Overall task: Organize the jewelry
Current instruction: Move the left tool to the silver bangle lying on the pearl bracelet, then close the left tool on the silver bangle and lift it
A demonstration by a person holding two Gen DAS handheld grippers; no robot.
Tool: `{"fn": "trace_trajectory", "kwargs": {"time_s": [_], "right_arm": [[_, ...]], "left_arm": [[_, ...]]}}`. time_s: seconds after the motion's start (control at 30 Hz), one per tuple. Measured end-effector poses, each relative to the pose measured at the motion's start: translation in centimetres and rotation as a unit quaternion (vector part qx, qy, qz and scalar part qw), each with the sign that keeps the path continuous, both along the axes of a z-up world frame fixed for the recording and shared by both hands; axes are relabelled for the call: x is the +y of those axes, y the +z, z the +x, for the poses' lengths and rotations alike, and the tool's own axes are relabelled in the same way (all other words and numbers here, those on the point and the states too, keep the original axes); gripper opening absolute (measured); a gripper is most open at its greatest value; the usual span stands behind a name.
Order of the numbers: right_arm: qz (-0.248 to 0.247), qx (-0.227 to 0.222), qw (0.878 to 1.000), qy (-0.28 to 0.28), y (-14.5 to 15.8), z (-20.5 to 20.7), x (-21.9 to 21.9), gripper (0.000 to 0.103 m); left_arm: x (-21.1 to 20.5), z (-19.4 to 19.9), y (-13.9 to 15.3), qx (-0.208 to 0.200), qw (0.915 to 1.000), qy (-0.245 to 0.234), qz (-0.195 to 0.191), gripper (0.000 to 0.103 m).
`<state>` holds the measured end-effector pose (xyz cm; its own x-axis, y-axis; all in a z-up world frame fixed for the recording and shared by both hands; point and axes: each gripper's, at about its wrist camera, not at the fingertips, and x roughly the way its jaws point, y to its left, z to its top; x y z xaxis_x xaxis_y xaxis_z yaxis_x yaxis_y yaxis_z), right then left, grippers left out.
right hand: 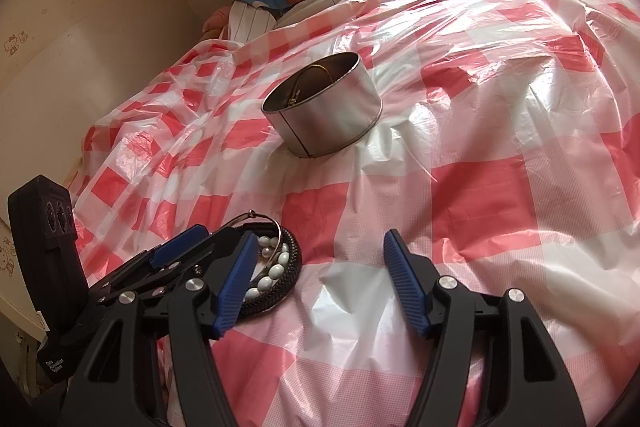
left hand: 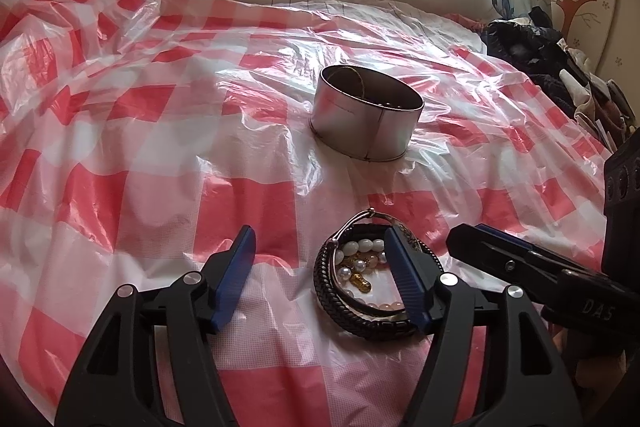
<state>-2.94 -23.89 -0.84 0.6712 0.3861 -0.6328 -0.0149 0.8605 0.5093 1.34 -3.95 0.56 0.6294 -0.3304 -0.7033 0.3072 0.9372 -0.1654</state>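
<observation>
Jewelry pile (left hand: 370,279): braided black bracelet, pearl strand and silver bangle heaped lower centre, on the red-checked plastic sheet (left hand: 160,147)
Tin (left hand: 366,113): round metal one, mid-frame, well apart from the pile
Left gripper (left hand: 320,263): jaws wide, nothing pinched, right finger over the pile
Right gripper (right hand: 320,267): also spread, gripping nothing, pile at its left finger

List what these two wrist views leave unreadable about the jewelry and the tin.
- Tin contents: the near wall hides the bottom in both views; only a gold hoop shows in the right wrist view.
- Jewelry pile: the left gripper finger covers its right side in the left wrist view, so the count is unclear.
- Same pile, right wrist view: both grippers, including the right gripper, cover its left half.
</observation>
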Motion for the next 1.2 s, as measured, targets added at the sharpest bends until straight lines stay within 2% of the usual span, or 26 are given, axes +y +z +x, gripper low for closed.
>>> {"fn": "trace_trajectory", "kwargs": {"time_s": [0.47,0.53,0.6,0.63,0.7,0.8,0.97,1.1,1.2], "right_arm": [[0.004,-0.003,1.000,-0.002,0.2,-0.1,0.0,0.063],[0.004,-0.003,1.000,-0.002,0.3,-0.1,0.0,0.063],[0.005,-0.003,1.000,-0.003,0.3,-0.1,-0.1,0.063],[0.005,-0.004,1.000,-0.003,0.3,-0.1,0.0,0.063],[0.007,-0.005,1.000,-0.004,0.4,-0.2,0.0,0.063],[0.015,-0.006,1.000,-0.007,0.5,-0.3,-0.3,0.063],[0.006,-0.003,1.000,0.001,0.6,-0.2,-0.2,0.064],[-0.011,-0.007,1.000,0.016,0.8,-0.2,0.6,0.064],[-0.029,-0.014,0.999,0.032,1.1,-0.2,1.6,0.063]], "left_arm": [[-0.6,-0.3,0.3,-0.008,0.9998,-0.018,0.007,0.062],[-0.7,-0.2,0.3,-0.006,0.9997,-0.023,0.006,0.057],[-0.7,-0.1,0.2,0.001,0.9996,-0.028,0.001,0.040],[-0.7,0.0,0.2,0.004,0.9996,-0.029,-0.001,0.036],[-0.6,0.1,0.1,0.008,0.9994,-0.032,-0.005,0.020],[0.6,0.4,0.1,0.017,0.9985,-0.027,-0.044,0.007],[3.9,0.8,0.7,0.017,0.9911,0.006,-0.132,0.006],[5.4,0.9,1.3,-0.001,0.9876,0.028,-0.155,0.006],[6.1,1.1,1.3,-0.002,0.9875,0.047,-0.150,0.006]]}}
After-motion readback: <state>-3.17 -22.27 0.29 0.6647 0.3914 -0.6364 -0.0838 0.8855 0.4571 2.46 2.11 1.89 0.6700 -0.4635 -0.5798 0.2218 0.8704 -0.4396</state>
